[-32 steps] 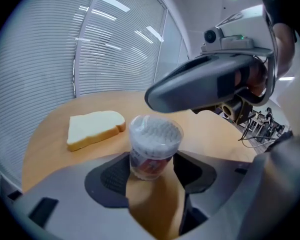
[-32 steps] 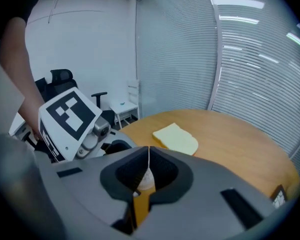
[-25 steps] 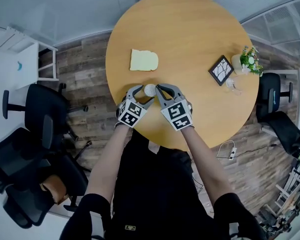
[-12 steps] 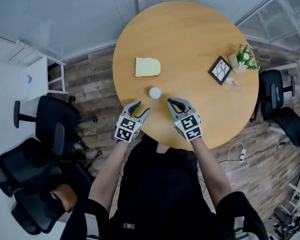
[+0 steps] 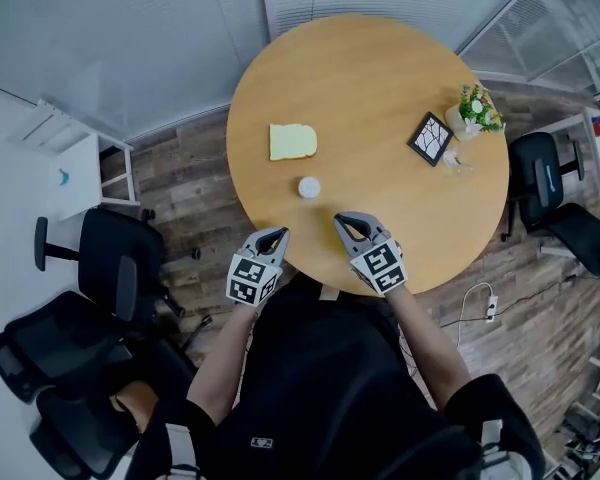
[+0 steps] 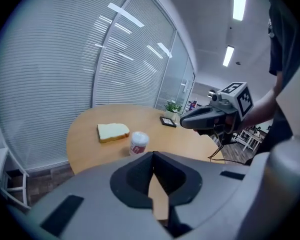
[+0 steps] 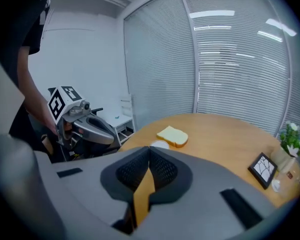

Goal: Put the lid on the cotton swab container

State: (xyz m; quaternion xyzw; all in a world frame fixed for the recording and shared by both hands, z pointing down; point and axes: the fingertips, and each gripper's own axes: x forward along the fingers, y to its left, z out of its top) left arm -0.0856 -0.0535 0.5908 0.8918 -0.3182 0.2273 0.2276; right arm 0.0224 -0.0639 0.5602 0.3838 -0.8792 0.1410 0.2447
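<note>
Left gripper (image 6: 153, 158): grey jaws just closed together, nothing between.
Table: round wooden table (image 6: 85, 140).
On it: white-topped, red-labelled cotton swab container (image 6: 138, 143), upright; yellow bread-shaped slab (image 6: 112, 131) just beside.

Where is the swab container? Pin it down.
In the head view the container stands on the table, left of centre, just this side of the bread slice, apart from the left gripper and right gripper.
</note>
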